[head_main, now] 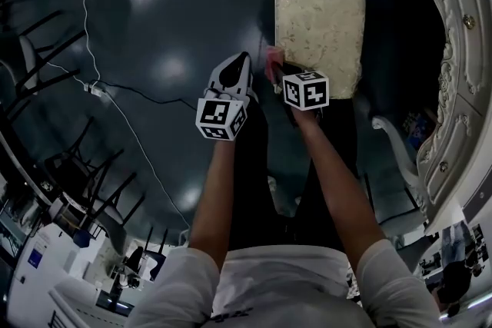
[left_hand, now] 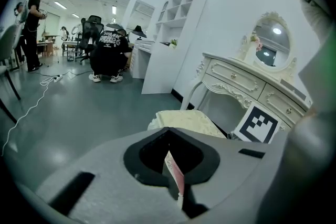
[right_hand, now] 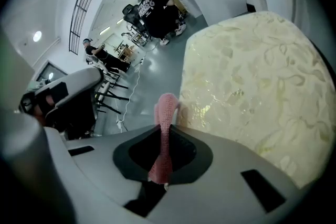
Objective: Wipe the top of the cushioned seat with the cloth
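Note:
The cushioned seat (head_main: 319, 31) has a cream patterned top and stands on the dark floor ahead of me. It fills the right of the right gripper view (right_hand: 252, 81). My right gripper (head_main: 283, 77) is at the seat's near left corner, shut on a pink knitted cloth (right_hand: 164, 113) that sticks up out of its jaws (right_hand: 165, 134). The cloth (head_main: 274, 61) hangs beside the seat's edge. My left gripper (head_main: 240, 67) is just left of it, off the seat. Its jaws (left_hand: 169, 139) are shut, with a thin pink strip (left_hand: 175, 176) in the seam. The seat (left_hand: 186, 119) lies just beyond.
A white carved dressing table (head_main: 453, 88) with an oval mirror (left_hand: 273, 42) stands right of the seat. A white shelf unit (left_hand: 168, 44) is behind it. A cable (head_main: 84, 50) runs over the floor at left, near black chairs (head_main: 84, 180). People (left_hand: 107, 55) are far off.

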Demonstrator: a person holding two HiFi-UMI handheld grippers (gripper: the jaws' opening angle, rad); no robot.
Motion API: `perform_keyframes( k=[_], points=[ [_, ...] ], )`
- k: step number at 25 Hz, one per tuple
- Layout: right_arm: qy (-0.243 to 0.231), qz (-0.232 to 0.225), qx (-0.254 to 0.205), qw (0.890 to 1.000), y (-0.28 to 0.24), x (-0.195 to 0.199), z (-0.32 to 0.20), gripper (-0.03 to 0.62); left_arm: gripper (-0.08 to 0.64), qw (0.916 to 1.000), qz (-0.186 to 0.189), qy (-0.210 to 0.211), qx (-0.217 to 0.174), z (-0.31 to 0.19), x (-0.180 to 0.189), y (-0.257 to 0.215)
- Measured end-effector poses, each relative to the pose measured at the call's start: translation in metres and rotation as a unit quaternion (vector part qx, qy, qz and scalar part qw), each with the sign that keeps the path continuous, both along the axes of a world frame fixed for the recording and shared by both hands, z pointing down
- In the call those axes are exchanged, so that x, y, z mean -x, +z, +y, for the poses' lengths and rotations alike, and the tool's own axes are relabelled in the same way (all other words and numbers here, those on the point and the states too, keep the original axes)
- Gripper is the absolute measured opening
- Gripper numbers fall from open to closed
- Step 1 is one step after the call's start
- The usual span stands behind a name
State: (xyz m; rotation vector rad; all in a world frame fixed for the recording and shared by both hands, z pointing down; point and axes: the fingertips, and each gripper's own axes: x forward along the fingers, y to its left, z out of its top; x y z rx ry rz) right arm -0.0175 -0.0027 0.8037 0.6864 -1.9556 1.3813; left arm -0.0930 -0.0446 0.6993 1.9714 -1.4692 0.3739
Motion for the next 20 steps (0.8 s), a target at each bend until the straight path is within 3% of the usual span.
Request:
perform_keyframes(
  k=[6,20],
  points=[
    [0.031,0.011,-0.003,0.999,-0.001,-0.05,-0.005,0.026,0.012,0.9998,0.011,0.016,0.006,-0.007,-0.03,0.006],
    [0.127,0.093,-0.019,0.987,-0.004,-0.219,-0.03,0.026,0.012,0.9891,0.063,0.133,0.004,-0.022,-0.183,0.01]
  ],
)
